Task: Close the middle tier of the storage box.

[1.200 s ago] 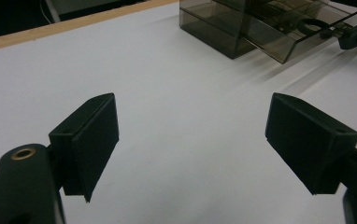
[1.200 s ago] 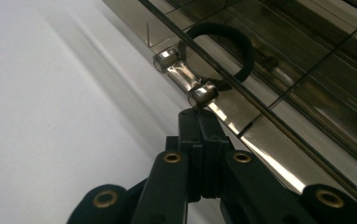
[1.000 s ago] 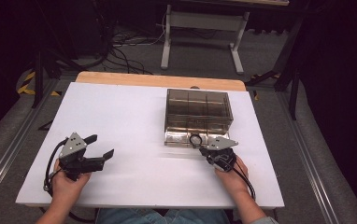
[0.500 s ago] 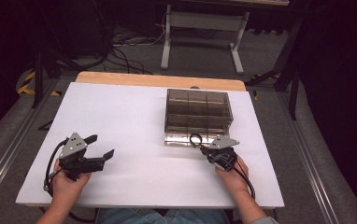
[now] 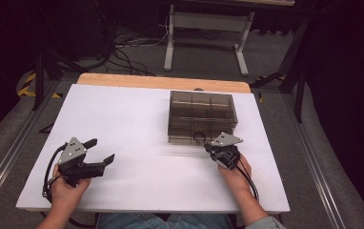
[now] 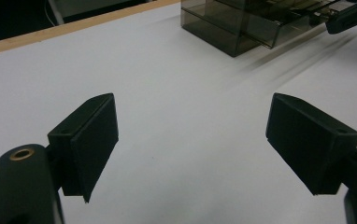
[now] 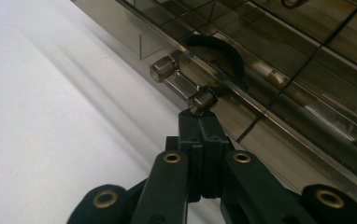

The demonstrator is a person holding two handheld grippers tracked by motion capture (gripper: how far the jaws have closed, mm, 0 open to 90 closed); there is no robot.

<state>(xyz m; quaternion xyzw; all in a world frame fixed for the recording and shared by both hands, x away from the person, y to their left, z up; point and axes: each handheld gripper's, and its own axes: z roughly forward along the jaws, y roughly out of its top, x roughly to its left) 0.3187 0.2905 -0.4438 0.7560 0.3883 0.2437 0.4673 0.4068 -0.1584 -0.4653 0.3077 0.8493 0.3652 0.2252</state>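
High view: I'm at the white table, one gripper in each hand. Smoky clear drawer box sits right of centre, toward the far wooden edge of the table. My right gripper is up against the box's near face, just right of the dark ring that shows through the front. My right hand is behind it, with the cable running back along the forearm. My left gripper is well apart from the box, over bare table at near left, jaws spread wide, nothing between them. My left hand grips its body.

Left gripper view: both black jaws stand far apart with only white tabletop between the pads. Drawer box is at the top right, its near corner towards me. The tip of my right gripper pokes in at the far right edge by the box front.

Right gripper view: jaws are closed flat against each other, pads meeting with no gap. Their tips sit right at the lower knob of the small clear bar handle on the drawer front. They touch it or sit just under it; can't tell if anything is pinched. The handle is tilted in this view and has a round knob at each end. The dark ring lies inside the box just behind the handle. Divider walls show through the tinted plastic.
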